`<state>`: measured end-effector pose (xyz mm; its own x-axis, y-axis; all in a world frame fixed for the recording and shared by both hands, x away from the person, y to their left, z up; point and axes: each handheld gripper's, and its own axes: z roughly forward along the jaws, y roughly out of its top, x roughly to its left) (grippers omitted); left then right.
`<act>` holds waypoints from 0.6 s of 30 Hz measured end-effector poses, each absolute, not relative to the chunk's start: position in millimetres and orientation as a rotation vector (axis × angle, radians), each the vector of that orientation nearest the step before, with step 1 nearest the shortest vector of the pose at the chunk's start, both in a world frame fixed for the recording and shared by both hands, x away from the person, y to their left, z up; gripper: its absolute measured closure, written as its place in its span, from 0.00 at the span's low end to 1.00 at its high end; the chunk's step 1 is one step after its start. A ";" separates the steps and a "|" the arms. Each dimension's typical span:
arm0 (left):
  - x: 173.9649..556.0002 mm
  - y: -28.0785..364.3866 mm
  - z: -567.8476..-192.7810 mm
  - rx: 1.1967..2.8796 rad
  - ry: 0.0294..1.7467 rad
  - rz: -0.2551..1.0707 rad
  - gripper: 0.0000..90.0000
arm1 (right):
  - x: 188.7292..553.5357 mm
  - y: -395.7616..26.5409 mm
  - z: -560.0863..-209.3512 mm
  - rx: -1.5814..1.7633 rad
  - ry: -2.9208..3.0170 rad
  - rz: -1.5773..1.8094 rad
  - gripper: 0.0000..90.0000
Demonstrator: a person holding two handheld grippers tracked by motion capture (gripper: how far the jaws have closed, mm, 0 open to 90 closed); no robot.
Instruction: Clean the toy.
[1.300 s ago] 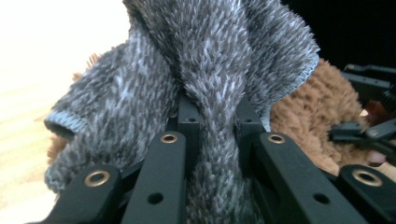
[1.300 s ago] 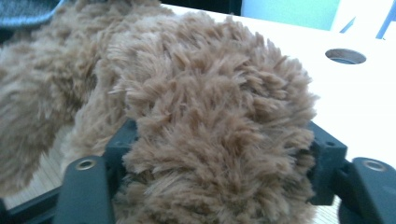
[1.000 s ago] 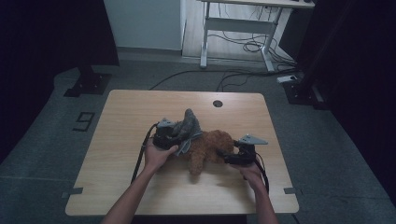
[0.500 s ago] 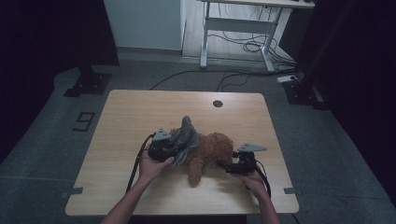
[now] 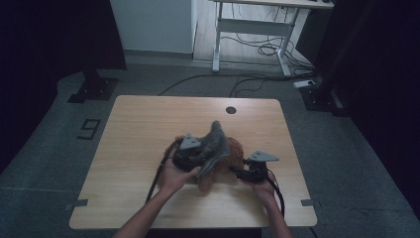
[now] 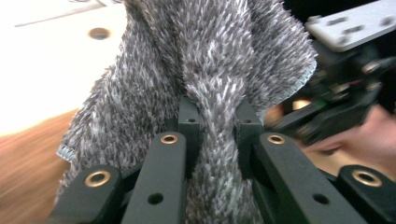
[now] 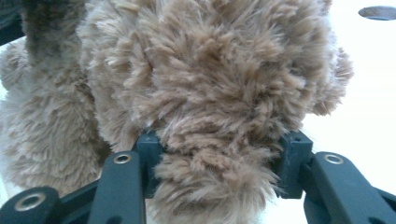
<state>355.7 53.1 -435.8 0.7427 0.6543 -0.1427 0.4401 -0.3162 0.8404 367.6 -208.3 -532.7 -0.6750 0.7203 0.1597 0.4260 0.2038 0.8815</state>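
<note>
Near the lower middle of the high view, on the pale wooden counter (image 5: 138, 129), lies a brown plush toy (image 5: 233, 158) with a grey shaggy cloth (image 5: 215, 144) draped over it and pulled up to a peak. Seen from the left gripper view, the cloth (image 6: 210, 70) has a coarse pile of grey and white tufts with a stitched edge, and a bunched fold of it runs down between the fingers (image 6: 189, 126) of the left gripper (image 5: 190, 153), which are clenched tightly on it. At the right of the toy, the right gripper (image 5: 252, 171) has just been closing; in its own view a thick lobe of long, curly tan fur (image 7: 215, 93) sits between its fingers (image 7: 294, 154), which press into the pile on both sides.
</note>
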 end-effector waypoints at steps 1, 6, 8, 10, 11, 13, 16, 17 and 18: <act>357.4 39.9 -435.9 1.978 0.815 0.252 0.87 | 367.6 -208.3 -532.7 1.083 2.195 1.460 0.56; 363.8 -14.5 -455.5 2.044 0.786 0.187 0.86 | 366.2 -208.9 -532.4 1.065 2.195 1.473 0.58; 366.8 -21.5 -463.6 2.048 0.796 0.214 0.87 | 366.9 -209.2 -533.1 1.080 2.195 1.451 0.60; 367.4 -20.2 -465.2 2.046 0.798 0.222 0.87 | 367.8 -210.1 -534.1 1.092 2.192 1.460 0.60; 367.1 -18.6 -464.5 2.053 0.792 0.233 0.87 | 368.0 -210.5 -534.5 1.096 2.191 1.469 0.60; 366.5 -12.7 -462.1 2.060 0.794 0.249 0.87 | 367.6 -209.1 -533.5 1.090 2.192 1.464 0.61; 368.4 4.8 -458.3 2.044 0.821 0.265 0.87 | 368.0 -208.9 -533.1 1.102 2.188 1.470 0.61; 369.1 11.6 -457.6 2.032 0.839 0.271 0.87 | 368.1 -209.7 -533.4 1.105 2.190 1.472 0.61; 370.0 17.4 -457.3 2.027 0.851 0.279 0.87 | 368.4 -210.3 -533.9 1.106 2.187 1.476 0.61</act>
